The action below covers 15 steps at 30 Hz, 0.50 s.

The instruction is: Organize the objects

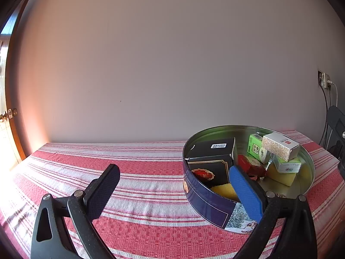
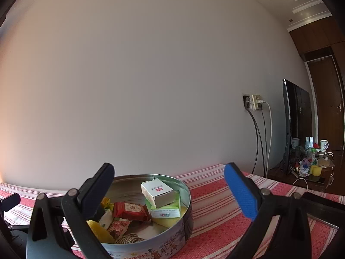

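Observation:
A round blue cookie tin [image 1: 207,205] stands on the red and white striped cloth [image 1: 140,172], right of centre in the left wrist view. It holds a black box [image 1: 209,157], a white box [image 1: 280,145] on green boxes [image 1: 255,149], a red packet [image 1: 250,166] and yellow sponges [image 1: 280,174]. My left gripper [image 1: 174,192] is open and empty; its blue finger stands in front of the tin. In the right wrist view the tin [image 2: 179,235] lies low between the fingers, with the white box [image 2: 158,192] on top. My right gripper [image 2: 170,192] is open and empty above it.
A plain wall runs behind the table. A wall socket with cables [image 2: 255,103] is at the right. A dark TV screen [image 2: 296,125] and a side table with cups and bottles [image 2: 310,159] stand further right. A door frame [image 1: 13,108] is at the left.

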{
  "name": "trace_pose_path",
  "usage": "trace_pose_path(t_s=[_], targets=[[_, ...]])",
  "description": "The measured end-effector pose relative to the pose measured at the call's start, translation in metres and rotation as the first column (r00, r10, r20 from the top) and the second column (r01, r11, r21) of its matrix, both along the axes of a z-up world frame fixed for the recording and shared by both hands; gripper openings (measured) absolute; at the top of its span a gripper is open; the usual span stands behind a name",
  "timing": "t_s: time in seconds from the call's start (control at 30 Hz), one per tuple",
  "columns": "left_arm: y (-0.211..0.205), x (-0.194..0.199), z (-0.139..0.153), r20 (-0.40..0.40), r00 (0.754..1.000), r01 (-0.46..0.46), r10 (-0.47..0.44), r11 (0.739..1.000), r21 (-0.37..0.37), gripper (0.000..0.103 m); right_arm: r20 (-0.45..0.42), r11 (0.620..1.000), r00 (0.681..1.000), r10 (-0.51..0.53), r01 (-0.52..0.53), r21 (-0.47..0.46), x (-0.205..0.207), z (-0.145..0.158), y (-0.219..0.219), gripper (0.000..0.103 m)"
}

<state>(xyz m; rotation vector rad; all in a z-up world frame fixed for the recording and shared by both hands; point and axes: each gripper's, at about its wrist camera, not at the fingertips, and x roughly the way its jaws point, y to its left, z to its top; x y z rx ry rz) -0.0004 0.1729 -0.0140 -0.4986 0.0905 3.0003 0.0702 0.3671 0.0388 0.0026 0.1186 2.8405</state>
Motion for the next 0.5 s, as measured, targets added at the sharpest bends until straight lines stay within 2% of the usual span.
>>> trace_pose_path(t_s=[0.27,0.5], targets=[[-0.002,0.004,0.001,0.008,1.0,0.011,-0.011,1.0,0.004,0.102,-0.037,0.999,0.999,-0.027,0.028,0.026,0.009,0.003,-0.005,0.103],[-0.007,0.008,0.001,0.005,1.0,0.002,-0.002,1.0,0.02,0.102,-0.039,0.998,0.999,-0.01,0.013,0.063,0.012,0.004,-0.012,0.103]])
